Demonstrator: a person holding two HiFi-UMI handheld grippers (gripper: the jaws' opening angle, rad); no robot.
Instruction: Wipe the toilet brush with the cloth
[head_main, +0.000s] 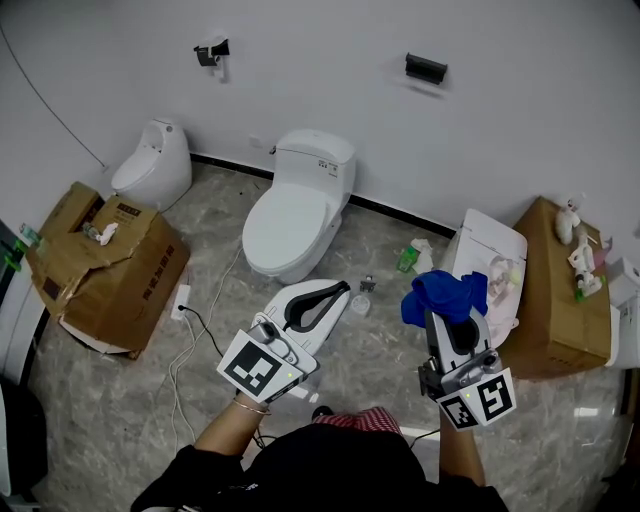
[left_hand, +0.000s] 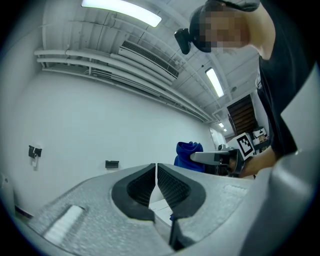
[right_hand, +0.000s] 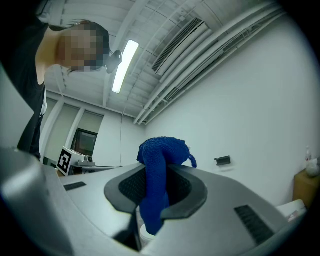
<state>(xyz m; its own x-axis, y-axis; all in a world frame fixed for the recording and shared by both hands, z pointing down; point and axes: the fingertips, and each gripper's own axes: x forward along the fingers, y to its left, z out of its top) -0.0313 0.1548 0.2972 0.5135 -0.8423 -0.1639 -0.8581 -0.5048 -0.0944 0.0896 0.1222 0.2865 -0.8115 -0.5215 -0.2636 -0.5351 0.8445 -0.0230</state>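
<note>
In the head view my right gripper (head_main: 443, 312) is shut on a bunched blue cloth (head_main: 444, 294), held above the floor at the right. The right gripper view shows the cloth (right_hand: 161, 165) pinched between the black pads (right_hand: 187, 192) and hanging down past them. My left gripper (head_main: 338, 292) is beside it at the left, shut with nothing in it; in the left gripper view its pads (left_hand: 172, 189) meet. That view also shows the cloth (left_hand: 188, 151) off to the right. A small pale object (head_main: 361, 299) lies on the floor ahead. I cannot make out a toilet brush.
A white toilet (head_main: 295, 215) stands ahead against the wall and a smaller white fixture (head_main: 152, 165) at the left. Cardboard boxes sit at the left (head_main: 110, 270) and right (head_main: 560, 290). A power strip (head_main: 182, 300) with cables and a green spray bottle (head_main: 410, 258) lie on the floor.
</note>
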